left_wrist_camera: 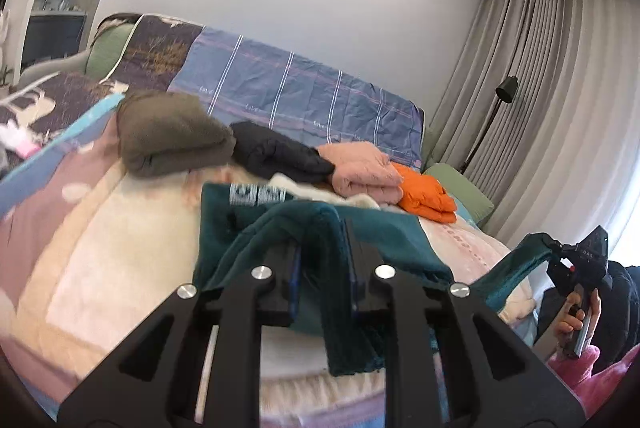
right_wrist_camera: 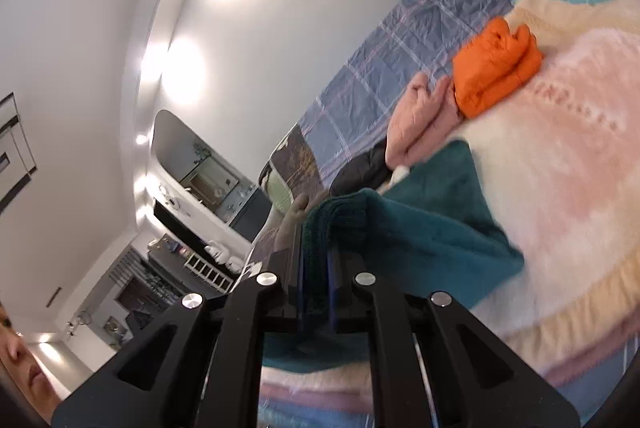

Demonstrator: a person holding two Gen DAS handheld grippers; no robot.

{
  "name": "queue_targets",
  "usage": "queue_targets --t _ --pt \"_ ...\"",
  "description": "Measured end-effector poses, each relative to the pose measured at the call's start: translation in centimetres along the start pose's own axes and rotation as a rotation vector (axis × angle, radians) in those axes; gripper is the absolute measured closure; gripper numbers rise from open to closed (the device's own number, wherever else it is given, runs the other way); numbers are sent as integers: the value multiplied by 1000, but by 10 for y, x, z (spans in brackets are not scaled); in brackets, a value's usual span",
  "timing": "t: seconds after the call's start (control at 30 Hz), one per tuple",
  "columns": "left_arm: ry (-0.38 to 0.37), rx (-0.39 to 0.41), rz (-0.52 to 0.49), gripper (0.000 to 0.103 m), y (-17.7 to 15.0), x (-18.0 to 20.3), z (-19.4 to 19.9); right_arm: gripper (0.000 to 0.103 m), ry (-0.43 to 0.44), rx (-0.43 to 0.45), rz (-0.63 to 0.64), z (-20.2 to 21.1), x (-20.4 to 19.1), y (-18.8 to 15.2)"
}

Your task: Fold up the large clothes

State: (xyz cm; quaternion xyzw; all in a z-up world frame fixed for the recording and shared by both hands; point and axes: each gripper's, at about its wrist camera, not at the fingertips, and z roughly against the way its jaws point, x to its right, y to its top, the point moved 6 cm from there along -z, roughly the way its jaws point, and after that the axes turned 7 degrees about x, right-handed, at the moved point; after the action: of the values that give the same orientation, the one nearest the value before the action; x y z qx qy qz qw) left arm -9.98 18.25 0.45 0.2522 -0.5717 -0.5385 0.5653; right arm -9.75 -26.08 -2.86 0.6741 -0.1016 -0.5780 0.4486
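Observation:
A large teal fleece garment (left_wrist_camera: 248, 232) lies spread on the pale fluffy blanket (left_wrist_camera: 120, 268) of a bed. My left gripper (left_wrist_camera: 322, 256) is shut on a raised fold of the teal garment, fabric draped over and between its fingers. My right gripper (right_wrist_camera: 316, 264) is shut on another edge of the same teal garment (right_wrist_camera: 436, 228), held lifted at the bed's right side; it also shows in the left wrist view (left_wrist_camera: 560, 260), in a hand, with the teal cloth stretched to it.
Folded clothes lie in a row at the far side of the bed: an olive one (left_wrist_camera: 172, 136), a black one (left_wrist_camera: 276, 152), a pink one (left_wrist_camera: 360, 164) and an orange one (left_wrist_camera: 424, 192). A blue plaid cover (left_wrist_camera: 304, 96) drapes the headboard. A floor lamp (left_wrist_camera: 504, 92) and curtains (left_wrist_camera: 560, 88) stand right.

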Motion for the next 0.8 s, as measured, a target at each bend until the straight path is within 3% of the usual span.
queue_targets --t 0.23,0.33,0.43,0.53,0.57,0.63,0.7,0.8 --pt "61 -8 16 85 58 -19 -83 94 -91 28 58 -99 12 62" --pt "134 -61 13 85 70 -40 -146 94 -178 35 99 -156 33 82" --pt "229 -176 -9 82 49 -72 -221 94 -331 -33 174 -228 80 79" --pt "311 -355 -8 82 -6 -112 -292 93 -546 -198 230 -288 151 42" --pt "313 -363 19 82 -20 -122 -304 93 -593 -243 229 -299 172 29" --pt "275 -317 76 82 -26 -130 -306 92 -565 -256 196 -306 194 12" --pt "231 -312 96 81 -23 -131 -303 86 -535 -240 205 -304 189 16" --pt "191 -323 107 80 -14 -130 -294 65 -511 -217 235 -298 175 29"
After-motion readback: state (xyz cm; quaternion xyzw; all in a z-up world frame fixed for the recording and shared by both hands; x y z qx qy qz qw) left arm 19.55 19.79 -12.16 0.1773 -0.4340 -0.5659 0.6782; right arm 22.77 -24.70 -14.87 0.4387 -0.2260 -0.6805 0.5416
